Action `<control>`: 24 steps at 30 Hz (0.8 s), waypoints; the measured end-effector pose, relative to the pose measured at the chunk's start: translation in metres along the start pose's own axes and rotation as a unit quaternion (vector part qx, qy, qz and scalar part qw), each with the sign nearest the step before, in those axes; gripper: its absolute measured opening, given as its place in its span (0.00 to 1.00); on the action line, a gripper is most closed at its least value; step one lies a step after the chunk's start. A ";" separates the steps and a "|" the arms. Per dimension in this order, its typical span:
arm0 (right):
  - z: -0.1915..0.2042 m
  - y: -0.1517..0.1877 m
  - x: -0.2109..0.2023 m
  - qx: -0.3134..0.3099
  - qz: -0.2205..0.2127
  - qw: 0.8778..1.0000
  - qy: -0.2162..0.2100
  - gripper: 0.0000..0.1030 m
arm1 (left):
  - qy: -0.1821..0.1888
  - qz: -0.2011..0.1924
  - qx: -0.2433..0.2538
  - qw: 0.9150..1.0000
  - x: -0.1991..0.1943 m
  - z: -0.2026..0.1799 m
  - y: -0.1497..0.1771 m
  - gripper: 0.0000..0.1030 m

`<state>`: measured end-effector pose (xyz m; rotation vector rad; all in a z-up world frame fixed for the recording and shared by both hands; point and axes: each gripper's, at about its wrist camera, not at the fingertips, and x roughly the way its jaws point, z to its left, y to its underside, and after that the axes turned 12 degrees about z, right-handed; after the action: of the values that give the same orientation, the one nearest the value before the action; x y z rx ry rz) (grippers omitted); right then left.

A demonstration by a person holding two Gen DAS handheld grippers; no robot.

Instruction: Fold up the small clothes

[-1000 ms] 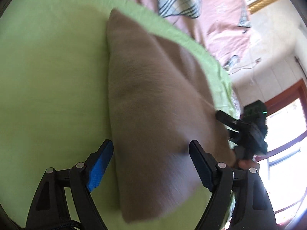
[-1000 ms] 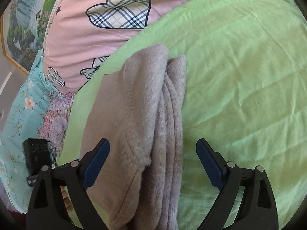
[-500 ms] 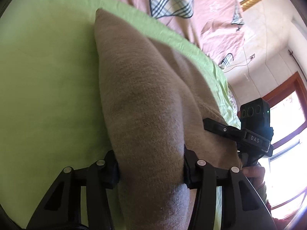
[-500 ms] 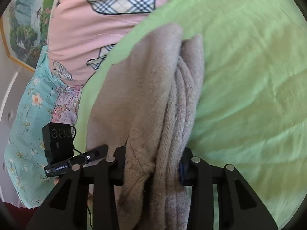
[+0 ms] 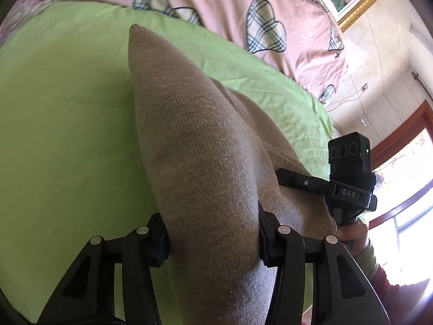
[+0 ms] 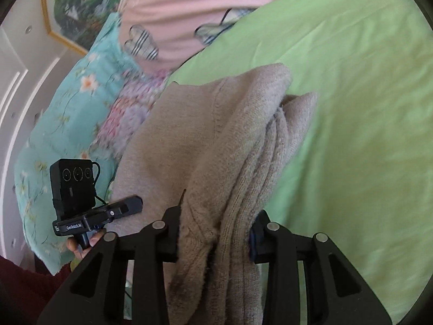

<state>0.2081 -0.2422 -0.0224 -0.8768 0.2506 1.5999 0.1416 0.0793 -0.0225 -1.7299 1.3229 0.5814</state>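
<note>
Angling downward, left gripper clamps knit garment; right gripper likewise.

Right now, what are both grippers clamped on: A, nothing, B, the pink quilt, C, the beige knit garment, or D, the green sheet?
C: the left gripper and the right gripper each pinch a bunch of the beige knit garment between their pads.

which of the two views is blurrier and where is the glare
Right wrist view: motion blur smears the pink duvet and floral pillow; the beige knit garment stays sharp. Left wrist view: crisper overall, but the window at right is blown out white; fisheye bends the edges in both.
</note>
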 end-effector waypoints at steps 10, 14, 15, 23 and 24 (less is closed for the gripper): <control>-0.014 0.019 0.014 0.052 0.016 0.998 0.026 0.54 | 0.028 -0.002 -0.047 0.998 -0.008 0.036 0.025 0.64; -0.009 0.020 -0.008 0.056 -0.006 0.996 0.063 0.62 | 0.020 -0.020 -0.046 0.999 -0.026 0.043 0.021 0.69; -0.007 0.019 -0.013 0.057 -0.013 0.996 0.071 0.63 | 0.019 -0.021 -0.047 0.998 -0.027 0.045 0.018 0.71; 0.003 -0.019 -0.021 0.052 -0.064 0.992 0.092 0.63 | 0.013 -0.024 -0.082 0.996 -0.019 0.054 -0.015 0.71; 0.004 -0.023 -0.019 0.050 -0.066 0.992 0.094 0.61 | 0.011 -0.026 -0.088 0.996 -0.017 0.054 -0.020 0.71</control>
<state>0.2269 -0.2482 -0.0003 -0.9483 0.3940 1.3726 0.1618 0.1351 -0.0311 -1.9114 1.2689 0.6681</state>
